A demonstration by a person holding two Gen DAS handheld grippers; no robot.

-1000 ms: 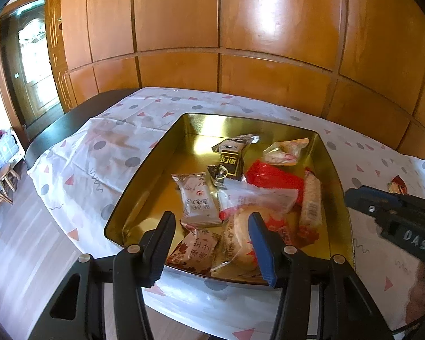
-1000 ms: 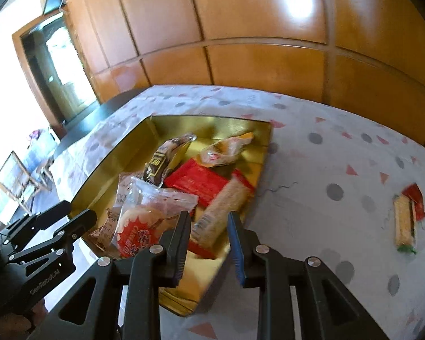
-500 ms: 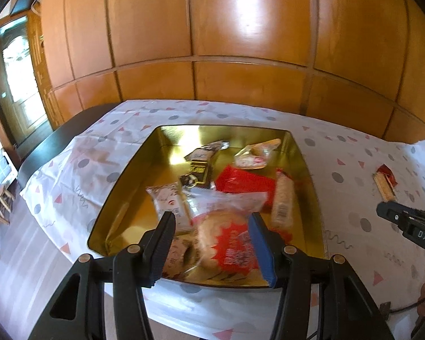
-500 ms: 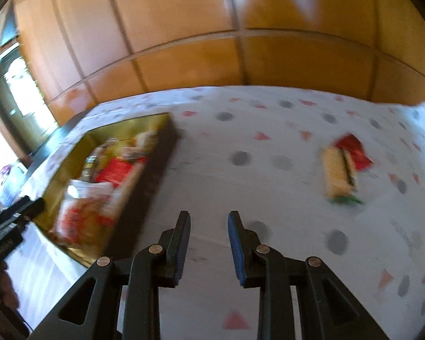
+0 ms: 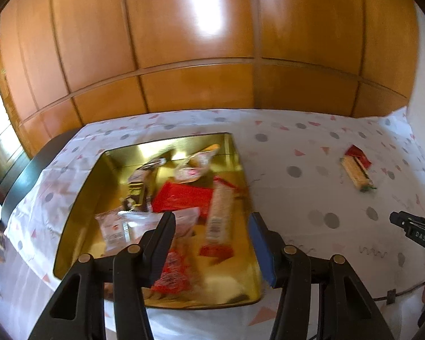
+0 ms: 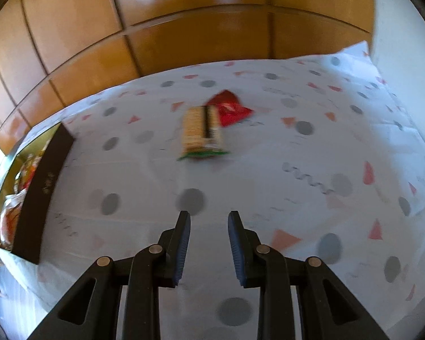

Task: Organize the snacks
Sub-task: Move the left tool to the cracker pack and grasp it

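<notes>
A second earlier my right tongs (image 6: 208,248) had hung over the gold tin (image 5: 242,167); now they had swung away from it and faced the cracker pack (image 6: 201,129), which lay on the cloth well to the right of the tin, touching a red wrapper (image 6: 230,108). Their jaws stood narrowly parted, holding nothing. My left tongs (image 5: 212,242) hovered wide and empty over the tin's near end. I judged those two the last strays to fetch into the tin.
</notes>
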